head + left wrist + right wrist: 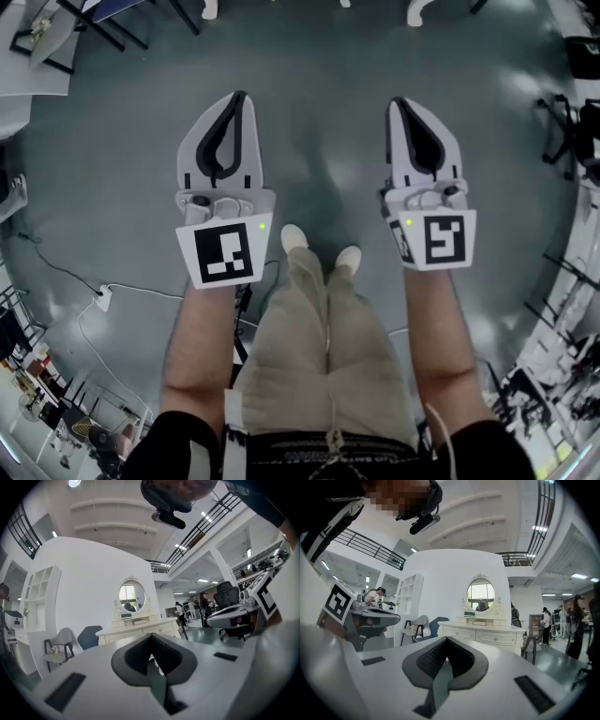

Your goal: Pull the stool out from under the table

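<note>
Standing well ahead of both claws, the stool [529, 648] shows only as a small dark-legged seat at the right end of the dresser [487, 637]. It is too small to tell whether it is tucked under. From the right claw [446, 644] it lies ahead and to the right; from the left claw [151, 639] it lies just right of straight ahead. Neither claw is near it. The white dresser carries an oval mirror [481, 596] and sits straight beyond the right claw's tips. Left of it stand a grey chair [415, 626] and a blue chair [435, 623], with a tall white shelf [410, 597] behind them. People [544, 620] stand far off to the right in the bright, high-ceilinged hall. In the head view both claws are held out side by side over a glossy grey-green floor [319, 112], above the person's trousers [323, 347]. A cable with a power strip [101, 298] lies on the floor to the left claw's left. Both claws are closed tight, pads together, with nothing between them.
</note>
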